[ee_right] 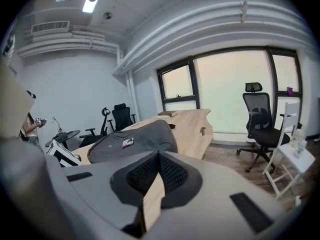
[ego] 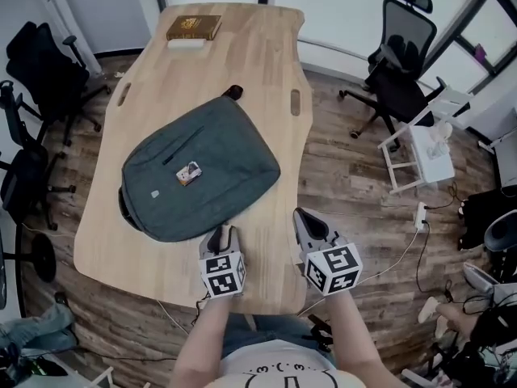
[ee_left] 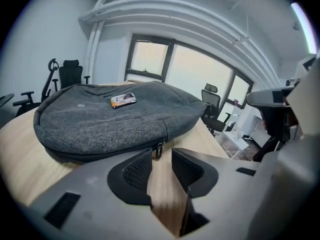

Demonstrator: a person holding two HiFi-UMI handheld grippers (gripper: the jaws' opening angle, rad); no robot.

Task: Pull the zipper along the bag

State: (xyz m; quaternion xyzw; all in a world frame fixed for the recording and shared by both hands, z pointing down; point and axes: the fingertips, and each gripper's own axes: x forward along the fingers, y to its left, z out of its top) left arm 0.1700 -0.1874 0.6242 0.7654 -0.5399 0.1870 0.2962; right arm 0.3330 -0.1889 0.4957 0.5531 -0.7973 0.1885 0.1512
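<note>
A grey backpack lies flat on the wooden table, with a small orange and white tag on top. My left gripper sits at the bag's near edge. In the left gripper view the bag fills the middle. The dark zipper pull hangs at the bag's edge just beyond the tips of the left gripper, whose jaws stand open, not touching it. My right gripper hovers to the bag's right near the table's edge. The right gripper is shut and empty, with the bag off to its left.
A brown book lies at the table's far end. Black office chairs stand to the left and to the right. A white rack stands on the wood floor at the right. A cable and plug strip lie on the floor.
</note>
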